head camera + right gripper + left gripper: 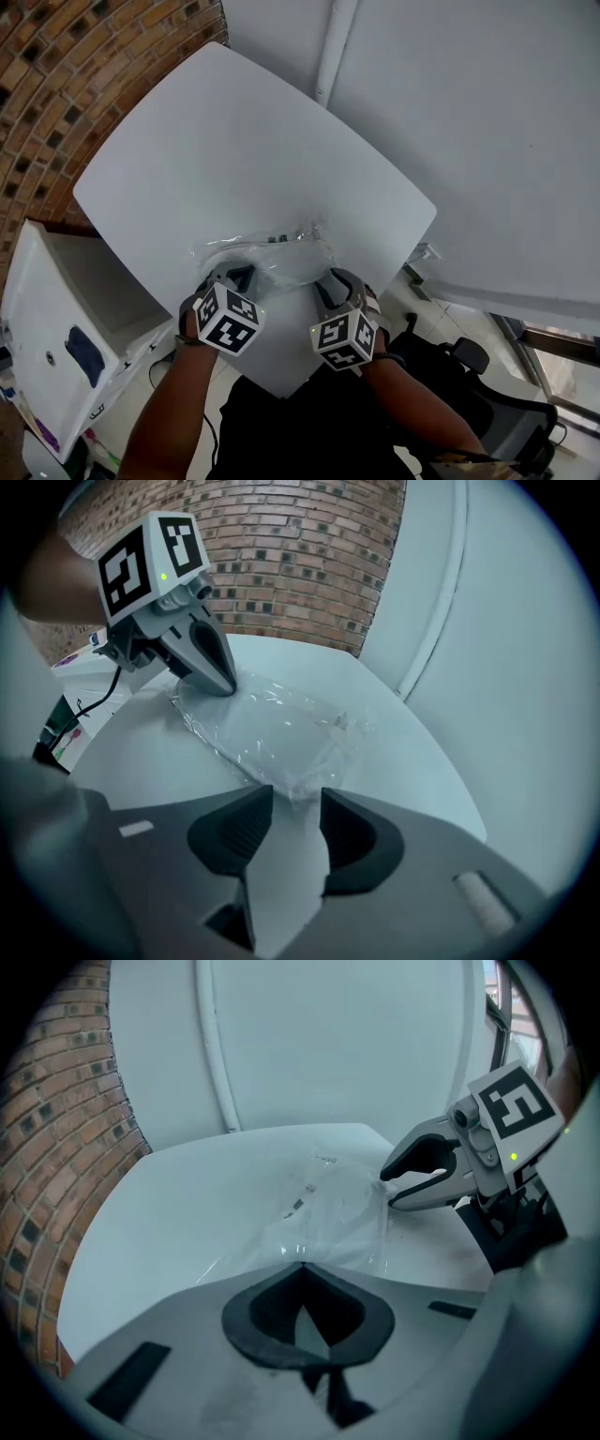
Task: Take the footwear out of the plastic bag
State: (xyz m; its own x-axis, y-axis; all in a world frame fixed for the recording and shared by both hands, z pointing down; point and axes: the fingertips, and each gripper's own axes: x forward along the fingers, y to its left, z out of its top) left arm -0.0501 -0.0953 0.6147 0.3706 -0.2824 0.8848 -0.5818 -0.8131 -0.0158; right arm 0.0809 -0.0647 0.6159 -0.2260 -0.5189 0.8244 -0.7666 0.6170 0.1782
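Observation:
A clear, crinkled plastic bag [277, 251] lies on the white table [234, 141] just ahead of both grippers. What is inside the bag [328, 1213] I cannot make out. My left gripper [300, 1265] is shut, its tips pinching the bag's near left edge; the right gripper view shows that left gripper [225, 686] pressed onto the film. My right gripper [295, 799] is open, with a puckered corner of the bag [272, 728] in the gap and the pads not pressing it. In the head view the left gripper [239, 274] and right gripper [330, 281] flank the bag's near side.
The table's near corner lies right under my hands. A white cabinet [56, 328] stands low at the left, and a brick wall [56, 56] rises behind it. A white wall with a pipe [333, 47] is at the back. A dark office chair [487, 375] sits lower right.

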